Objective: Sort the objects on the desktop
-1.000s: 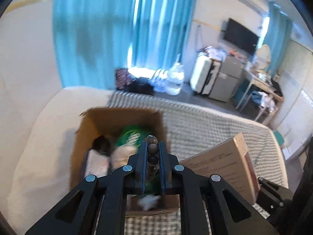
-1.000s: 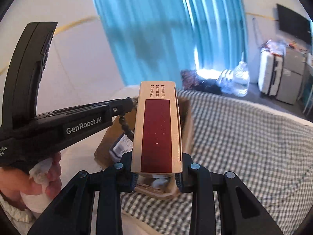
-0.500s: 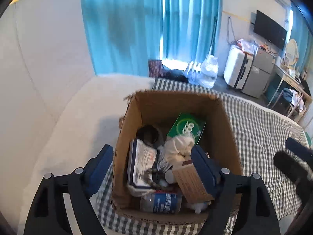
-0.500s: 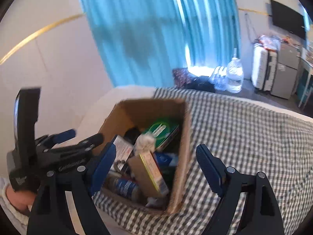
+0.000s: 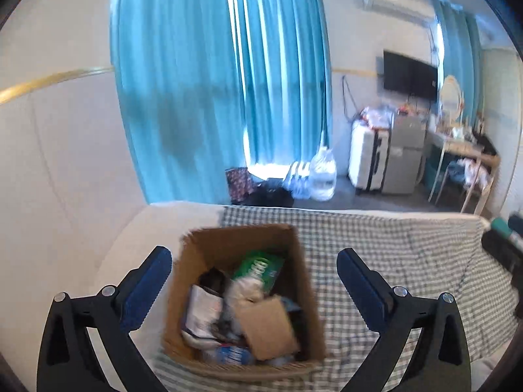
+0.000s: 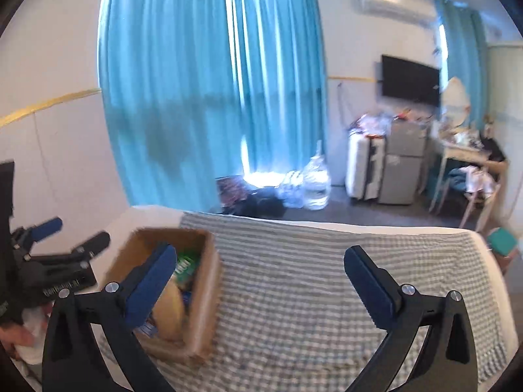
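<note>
The cardboard box (image 5: 242, 297), crammed with a green carton (image 5: 260, 266), a brown carton (image 5: 266, 326) and packets, sits on the checked bedspread (image 5: 392, 245). It lies beyond and between the spread fingers of the left tongs (image 5: 253, 281), whose jaws have just been opening and grip nothing. The right tongs (image 6: 260, 281) have likewise just been opening, gaping and empty, with the box behind their left finger.

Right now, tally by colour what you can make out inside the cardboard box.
Green: 1, the green pack
Brown: 1, the brown carton
White: 2, the white packet and the white bundle
Blue-labelled: 1, the bottle
Total: 5; the rest is too blurred.
</note>
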Motion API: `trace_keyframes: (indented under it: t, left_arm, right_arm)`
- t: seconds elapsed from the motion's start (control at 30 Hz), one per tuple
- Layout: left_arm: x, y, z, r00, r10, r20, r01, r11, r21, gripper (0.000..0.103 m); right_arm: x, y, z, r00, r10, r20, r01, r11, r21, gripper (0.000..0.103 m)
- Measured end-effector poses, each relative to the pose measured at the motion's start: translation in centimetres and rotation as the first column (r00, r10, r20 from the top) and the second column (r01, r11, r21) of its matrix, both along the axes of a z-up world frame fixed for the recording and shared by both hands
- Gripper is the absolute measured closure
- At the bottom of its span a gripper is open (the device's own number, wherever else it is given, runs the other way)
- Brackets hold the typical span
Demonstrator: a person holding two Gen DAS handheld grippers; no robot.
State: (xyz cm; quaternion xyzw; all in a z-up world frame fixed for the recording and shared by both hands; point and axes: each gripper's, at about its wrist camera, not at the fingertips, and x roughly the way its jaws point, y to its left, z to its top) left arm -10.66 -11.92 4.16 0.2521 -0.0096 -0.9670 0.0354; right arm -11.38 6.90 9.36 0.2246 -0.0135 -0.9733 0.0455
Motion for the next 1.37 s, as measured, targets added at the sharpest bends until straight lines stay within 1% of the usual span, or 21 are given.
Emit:
trace_keyframes:
  t: [0.03, 0.1, 0.13, 0.17, 0.23, 0.3, 0.33, 0.4, 0.47, 0.53, 0.57, 0.63, 0.7, 0.77, 0.93, 1.03, 1.1, 1.17, 1.27, 1.33, 1.37]
  left_arm:
    - [0.5, 0.3, -1.4, 1.0, 0.002, 0.008, -0.002, 0.999, 0.045, 0.0]
    - [0.6, 1.3, -4.6, 0.996, -0.016, 0.083, 0.007, 0.993, 0.114, 0.0]
    - [0.6, 2.0, -6.1, 0.993, -0.02, 0.116, 0.006, 0.993, 0.119, 0.0]
    - [0.8, 2.5, -7.1, 0.991, -0.017, 0.134, 0.002, 0.994, 0.114, 0.0]
    - [1.4, 3.4, -8.7, 0.989, -0.012, 0.149, -0.002, 0.995, 0.095, 0.0]
    - [1.8, 4.3, -9.5, 0.986, -0.042, 0.16, 0.031, 0.997, 0.072, 0.0]
    - [1.8, 4.5, -9.5, 0.984, -0.059, 0.167, 0.047, 0.996, 0.071, 0.0]
    - [1.5, 4.5, -9.4, 0.983, -0.044, 0.178, 0.033, 0.997, 0.064, 0.0]
    - [1.4, 4.3, -9.4, 0.983, -0.022, 0.181, 0.012, 0.998, 0.056, 0.0]
    - [1.7, 4.1, -9.9, 0.981, -0.017, 0.192, 0.007, 0.999, 0.052, 0.0]
    - [1.8, 4.0, -10.2, 0.981, -0.015, 0.195, 0.006, 0.999, 0.048, 0.0]
    - [2.0, 4.2, -10.7, 0.982, 0.004, 0.19, -0.006, 1.0, 0.012, 0.0]
    - [2.0, 4.2, -11.2, 0.981, 0.01, 0.195, -0.01, 1.0, -0.002, 0.0]
    - [1.8, 4.0, -11.4, 0.978, 0.0, 0.208, -0.003, 1.0, 0.015, 0.0]
    - [2.0, 4.1, -11.7, 0.977, -0.007, 0.213, 0.005, 1.0, 0.011, 0.0]
    - [2.0, 3.7, -11.8, 0.972, -0.012, 0.233, 0.0, 0.999, 0.051, 0.0]
    - [2.0, 3.6, -11.8, 0.972, -0.01, 0.236, -0.004, 0.998, 0.059, 0.0]
    - [2.1, 3.6, -11.8, 0.972, -0.003, 0.237, -0.009, 0.999, 0.049, 0.0]
    - [2.3, 3.9, -11.7, 0.97, 0.056, 0.235, -0.054, 0.998, -0.017, 0.0]
    - [2.7, 4.1, -11.4, 0.977, 0.016, 0.211, -0.015, 1.0, -0.006, 0.0]
    - [2.8, 4.2, -11.2, 0.979, 0.012, 0.205, -0.011, 1.0, -0.002, 0.0]
  right_arm:
    - [1.3, 0.7, -1.6, 1.0, -0.025, -0.006, 0.025, 0.999, 0.028, 0.0]
    - [2.3, 1.5, -4.4, 0.995, -0.099, 0.031, 0.096, 0.992, 0.078, 0.0]
    - [2.4, 2.1, -6.5, 0.985, -0.147, 0.085, 0.137, 0.985, 0.106, 0.0]
    - [2.6, 2.7, -7.9, 0.981, -0.149, 0.127, 0.136, 0.985, 0.105, 0.0]
    - [3.1, 3.8, -10.3, 0.971, -0.132, 0.202, 0.121, 0.99, 0.066, 0.0]
    - [3.6, 4.3, -11.1, 0.968, -0.143, 0.205, 0.133, 0.989, 0.059, 0.0]
    - [3.7, 4.4, -11.2, 0.968, -0.148, 0.202, 0.137, 0.988, 0.066, 0.0]
    - [3.4, 4.5, -11.1, 0.968, -0.133, 0.212, 0.124, 0.991, 0.054, 0.0]
    - [2.8, 4.7, -11.0, 0.971, -0.121, 0.208, 0.123, 0.992, 0.005, 0.0]
    - [2.7, 4.9, -11.2, 0.972, -0.117, 0.201, 0.123, 0.992, -0.019, 0.0]
    - [2.6, 4.7, -11.5, 0.972, -0.113, 0.205, 0.119, 0.993, -0.016, 0.0]
    - [2.5, 4.3, -11.9, 0.969, -0.119, 0.216, 0.122, 0.992, 0.0, 0.0]
    - [2.3, 4.0, -12.3, 0.969, -0.102, 0.223, 0.11, 0.994, -0.022, 0.0]
    - [2.6, 3.6, -12.2, 0.969, -0.096, 0.228, 0.106, 0.994, -0.033, 0.0]
    - [2.5, 3.7, -12.7, 0.966, -0.098, 0.24, 0.107, 0.994, -0.027, 0.0]
    - [2.7, 3.8, -12.5, 0.966, -0.111, 0.232, 0.121, 0.992, -0.029, 0.0]
    - [2.8, 3.9, -12.2, 0.97, -0.107, 0.218, 0.116, 0.993, -0.032, 0.0]
    - [2.8, 3.9, -12.0, 0.971, -0.107, 0.215, 0.116, 0.993, -0.028, 0.0]
    - [3.0, 3.8, -12.0, 0.972, -0.11, 0.207, 0.118, 0.993, -0.027, 0.0]
    - [3.0, 3.7, -12.1, 0.972, -0.094, 0.215, 0.103, 0.994, -0.033, 0.0]
    - [3.0, 3.6, -12.2, 0.972, -0.093, 0.217, 0.103, 0.994, -0.033, 0.0]
